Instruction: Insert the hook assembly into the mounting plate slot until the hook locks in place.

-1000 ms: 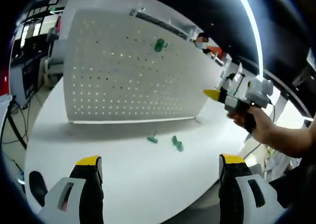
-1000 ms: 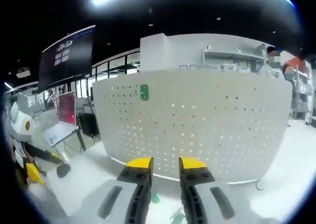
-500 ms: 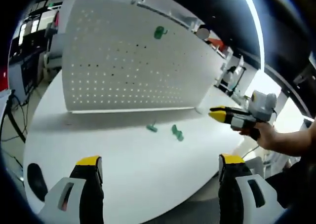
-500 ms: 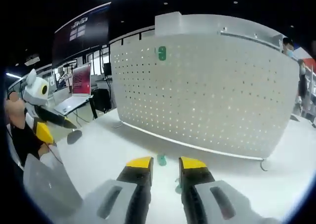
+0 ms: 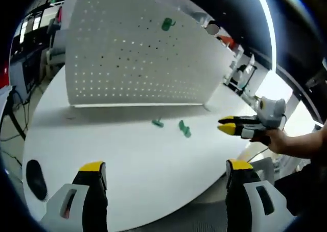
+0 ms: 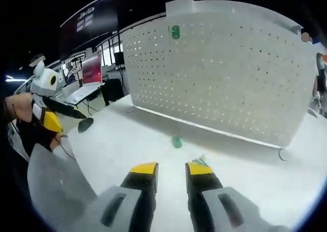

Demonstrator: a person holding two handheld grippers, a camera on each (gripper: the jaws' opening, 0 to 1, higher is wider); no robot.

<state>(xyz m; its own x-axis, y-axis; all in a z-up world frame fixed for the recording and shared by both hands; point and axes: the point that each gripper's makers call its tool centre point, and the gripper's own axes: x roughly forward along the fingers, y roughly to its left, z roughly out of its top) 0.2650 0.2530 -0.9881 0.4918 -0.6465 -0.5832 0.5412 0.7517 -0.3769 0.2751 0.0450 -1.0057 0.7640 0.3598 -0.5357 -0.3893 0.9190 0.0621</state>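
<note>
A white pegboard plate (image 5: 133, 53) stands upright at the back of the round white table (image 5: 117, 160). One green hook (image 5: 167, 23) hangs high on it. Two loose green hook pieces lie in front of the board: one (image 5: 158, 122) to the left, the other (image 5: 184, 129) beside it. My left gripper (image 5: 166, 166) stands wide open over the near table with nothing in it. My right gripper (image 5: 226, 126), held by a hand, reaches in from the right, its yellow tips close together. In the right gripper view the right gripper (image 6: 171, 168) is shut and bare, just short of one green piece (image 6: 200, 161), with the second piece (image 6: 177, 141) farther on. The hung hook (image 6: 175, 31) shows on the pegboard (image 6: 230, 73).
A dark oval pad (image 5: 33, 173) lies near the table's left edge and also appears in the right gripper view (image 6: 85, 123). The left gripper (image 6: 51, 120) and a hand sit at the left. Desks with a red screen (image 6: 92, 68) stand behind. The board rests on a wire foot (image 6: 280, 154).
My right gripper has come down and forward toward the loose green pieces, and they now lie just ahead of its tips. The left gripper's camera shifted slightly; the pieces have not moved.
</note>
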